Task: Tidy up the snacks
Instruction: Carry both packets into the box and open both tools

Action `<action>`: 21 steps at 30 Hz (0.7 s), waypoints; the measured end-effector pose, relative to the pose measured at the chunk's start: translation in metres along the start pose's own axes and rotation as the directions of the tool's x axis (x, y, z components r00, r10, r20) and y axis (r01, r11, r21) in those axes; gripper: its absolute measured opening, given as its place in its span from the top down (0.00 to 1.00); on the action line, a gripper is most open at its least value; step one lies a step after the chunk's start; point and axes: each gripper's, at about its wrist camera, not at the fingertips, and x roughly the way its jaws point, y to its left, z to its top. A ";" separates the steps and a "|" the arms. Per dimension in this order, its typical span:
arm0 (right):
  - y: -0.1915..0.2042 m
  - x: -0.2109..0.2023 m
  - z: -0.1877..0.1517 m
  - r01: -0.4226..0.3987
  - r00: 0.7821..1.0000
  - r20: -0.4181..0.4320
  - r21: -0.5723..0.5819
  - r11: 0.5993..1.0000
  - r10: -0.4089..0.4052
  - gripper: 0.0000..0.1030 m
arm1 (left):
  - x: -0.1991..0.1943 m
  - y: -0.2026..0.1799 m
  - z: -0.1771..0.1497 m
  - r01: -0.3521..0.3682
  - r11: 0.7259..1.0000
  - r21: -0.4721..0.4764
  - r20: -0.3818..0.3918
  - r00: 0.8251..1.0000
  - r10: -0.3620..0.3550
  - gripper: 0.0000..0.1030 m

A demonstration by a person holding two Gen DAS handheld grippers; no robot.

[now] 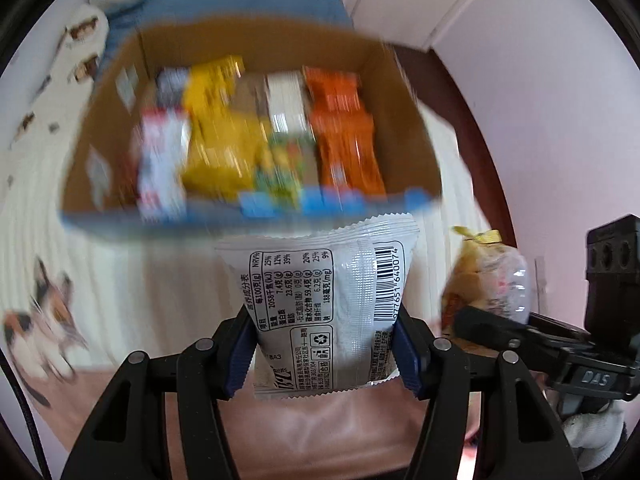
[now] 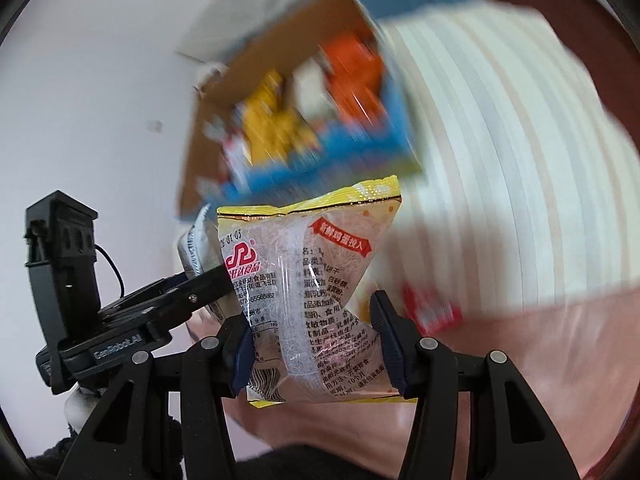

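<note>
My left gripper is shut on a white snack packet with a barcode and nutrition table, held in front of an open cardboard box. The box, blurred, holds rows of white-red, yellow, green and orange snack packs. My right gripper is shut on a yellow-edged clear snack packet, also short of the box. In the left wrist view the right gripper's packet shows at the right. In the right wrist view the left gripper's white packet shows at the left.
The box stands on a white ribbed cloth with cat prints. A small red-white packet lies on the cloth near my right gripper. A blue cushion and pale wall lie behind the box. A dark wooden edge runs at the right.
</note>
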 end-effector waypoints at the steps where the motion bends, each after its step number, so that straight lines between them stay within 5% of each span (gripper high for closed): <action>1: 0.009 -0.002 0.017 -0.001 1.000 0.024 -0.020 1.000 0.001 0.46 | -0.006 0.006 0.014 -0.014 1.000 0.000 0.018 1.000 0.014 0.44; 7: 0.053 0.018 0.094 0.025 0.994 0.108 -0.085 0.996 -0.016 0.46 | -0.015 0.056 0.095 -0.162 0.987 -0.014 0.074 0.984 0.163 0.44; 12: 0.068 0.058 0.151 0.085 0.993 0.095 -0.105 0.991 -0.075 0.46 | 0.004 0.112 0.149 -0.337 0.941 -0.012 0.044 0.940 0.337 0.44; 18: 0.086 0.128 0.203 0.167 0.985 0.052 -0.124 0.978 -0.162 0.45 | 0.042 0.156 0.178 -0.389 0.921 -0.023 -0.051 0.920 0.388 0.44; 19: 0.088 0.142 0.210 0.190 0.982 0.038 -0.124 0.974 -0.187 0.43 | 0.050 0.162 0.181 -0.394 0.919 -0.027 -0.077 0.917 0.391 0.44; 21: 0.089 0.165 0.219 0.229 0.973 0.002 -0.131 0.965 -0.231 0.19 | 0.059 0.170 0.182 -0.365 0.930 -0.048 -0.094 0.928 0.360 0.41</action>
